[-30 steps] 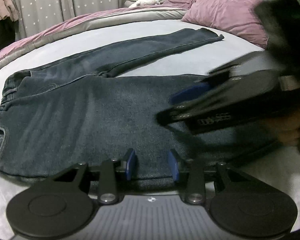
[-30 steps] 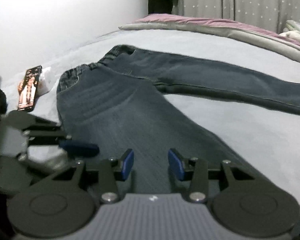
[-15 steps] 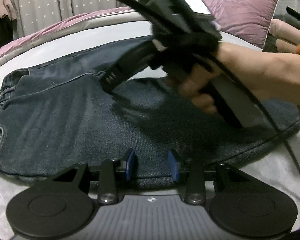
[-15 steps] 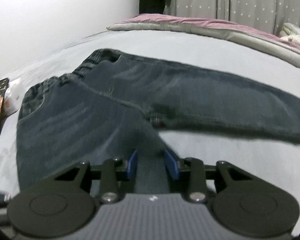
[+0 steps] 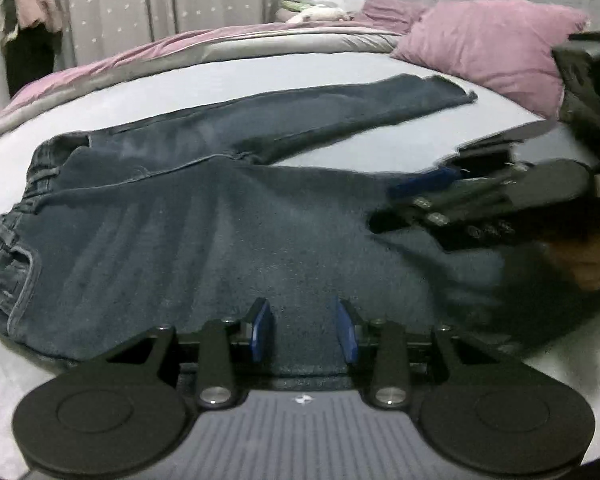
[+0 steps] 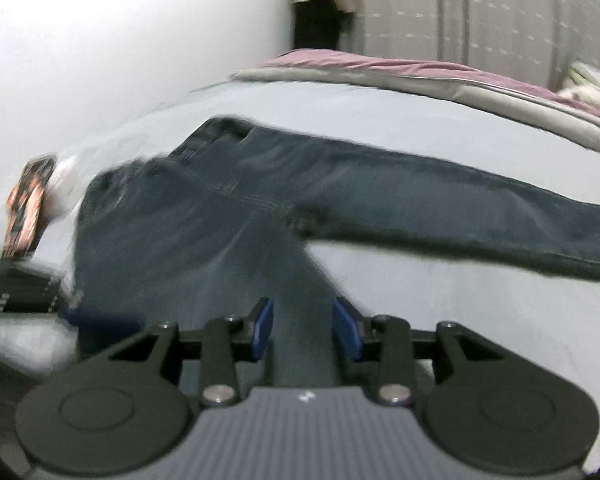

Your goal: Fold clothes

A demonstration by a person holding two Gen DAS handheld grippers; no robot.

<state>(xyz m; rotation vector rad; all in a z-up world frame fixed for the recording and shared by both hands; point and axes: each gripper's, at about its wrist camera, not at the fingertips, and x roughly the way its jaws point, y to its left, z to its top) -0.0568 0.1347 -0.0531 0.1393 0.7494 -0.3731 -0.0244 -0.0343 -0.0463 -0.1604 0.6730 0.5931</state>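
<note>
Dark blue jeans point(image 5: 204, 240) lie flat on the pale bed sheet point(image 5: 300, 68), waistband to the left, legs spread in a V, the far leg point(image 5: 340, 108) running toward the pillow. My left gripper point(image 5: 304, 330) stands open at the near leg's front edge, denim showing between its blue pads. My right gripper point(image 5: 396, 208), held by a hand, hovers low over the near leg's right part. In the right wrist view the right gripper point(image 6: 303, 330) has its jaws opening, the jeans point(image 6: 204, 240) leg showing between the pads, untouched. The left gripper's blue fingertip point(image 6: 96, 316) shows at lower left.
A pink pillow point(image 5: 492, 40) sits at the back right and a pink-and-grey duvet point(image 5: 180, 48) runs along the far side. A phone point(image 6: 26, 204) lies on the sheet beside the waistband. A white wall point(image 6: 120, 40) and dotted curtains stand behind the bed.
The right gripper swung out over the jeans toward the crotch half a second ago, then came back to the near leg's right side. The left gripper and the jeans stayed put.
</note>
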